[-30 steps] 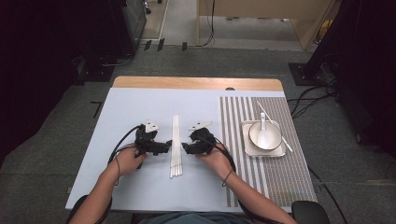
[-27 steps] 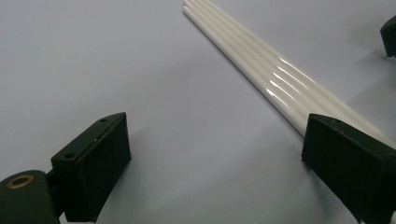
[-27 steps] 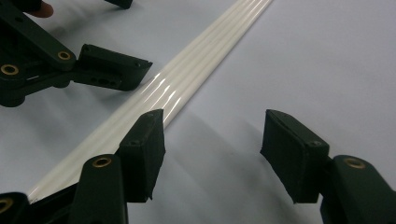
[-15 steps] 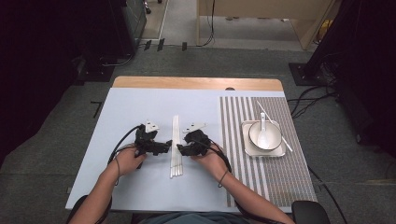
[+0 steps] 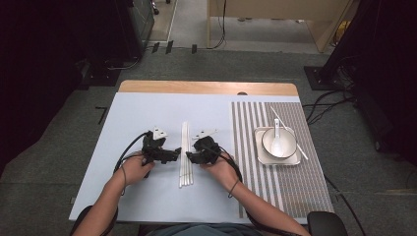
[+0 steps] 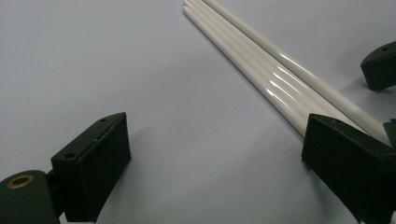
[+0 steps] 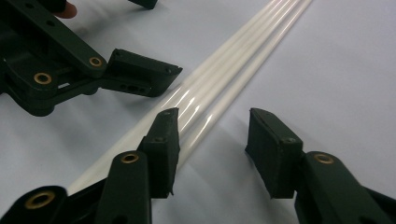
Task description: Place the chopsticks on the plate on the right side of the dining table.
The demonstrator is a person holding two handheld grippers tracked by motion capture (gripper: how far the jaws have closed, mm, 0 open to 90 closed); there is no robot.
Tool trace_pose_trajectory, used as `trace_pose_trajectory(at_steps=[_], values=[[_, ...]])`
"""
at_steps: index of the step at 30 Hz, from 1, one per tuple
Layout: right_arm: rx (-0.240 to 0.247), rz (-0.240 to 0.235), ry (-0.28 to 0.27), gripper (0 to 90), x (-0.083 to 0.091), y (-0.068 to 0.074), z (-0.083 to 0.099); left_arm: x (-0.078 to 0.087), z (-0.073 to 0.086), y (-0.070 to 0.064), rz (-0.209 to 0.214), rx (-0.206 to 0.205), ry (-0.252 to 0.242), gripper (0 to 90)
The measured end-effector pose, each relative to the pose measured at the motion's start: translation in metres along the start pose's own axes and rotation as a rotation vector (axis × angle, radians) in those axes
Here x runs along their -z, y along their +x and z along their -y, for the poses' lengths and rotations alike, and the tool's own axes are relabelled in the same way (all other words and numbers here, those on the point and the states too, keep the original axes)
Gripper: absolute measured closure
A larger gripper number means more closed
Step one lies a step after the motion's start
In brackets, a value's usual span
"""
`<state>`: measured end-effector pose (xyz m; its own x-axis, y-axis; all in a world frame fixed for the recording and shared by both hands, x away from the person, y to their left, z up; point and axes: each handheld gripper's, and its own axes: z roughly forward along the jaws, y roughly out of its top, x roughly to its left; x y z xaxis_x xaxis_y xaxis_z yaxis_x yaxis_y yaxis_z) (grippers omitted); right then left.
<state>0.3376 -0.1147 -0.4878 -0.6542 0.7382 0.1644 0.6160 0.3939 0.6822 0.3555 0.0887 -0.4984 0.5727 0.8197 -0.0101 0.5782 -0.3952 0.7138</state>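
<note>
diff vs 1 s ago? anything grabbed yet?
Nothing grabbed. The right gripper has edged left, closer to the white rods; jaws open, one jaw over them. The left gripper stays put, open beside the rods. Rods, bowl and tray unchanged.

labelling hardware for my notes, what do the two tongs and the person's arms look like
Both the left tongs and right tongs are black, each with two flat, blocky jaws on arms with brass-coloured pivot rings. Each carries a grey three-cornered plate on top and trails a black cable. The forearms are bare, with no sleeves.
</note>
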Motion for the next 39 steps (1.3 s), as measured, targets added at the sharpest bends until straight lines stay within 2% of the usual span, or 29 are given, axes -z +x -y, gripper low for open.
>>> trace_pose_trajectory(at_steps=[11, 19, 29, 39], values=[[-0.016, 0.012, 0.002, 64.5, 0.003, -0.001, 0.001, 0.0, 0.0, 0.0, 0.0, 0.0, 0.0, 7.9], [0.008, 0.036, 0.015, 75.3, 0.004, -0.002, 0.002, 0.0, 0.0, 0.0, -0.001, -0.001, 0.002, 7.8], [-0.01, 0.041, 0.025, 79.3, 0.008, -0.007, 0.002, 0.0, 0.0, 0.0, 0.0, 0.0, 0.002, 7.8], [-0.032, 0.062, 0.032, 82.1, 0.018, -0.021, 0.01, 0.0, 0.0, 0.0, 0.001, 0.0, 0.001, 7.9]])
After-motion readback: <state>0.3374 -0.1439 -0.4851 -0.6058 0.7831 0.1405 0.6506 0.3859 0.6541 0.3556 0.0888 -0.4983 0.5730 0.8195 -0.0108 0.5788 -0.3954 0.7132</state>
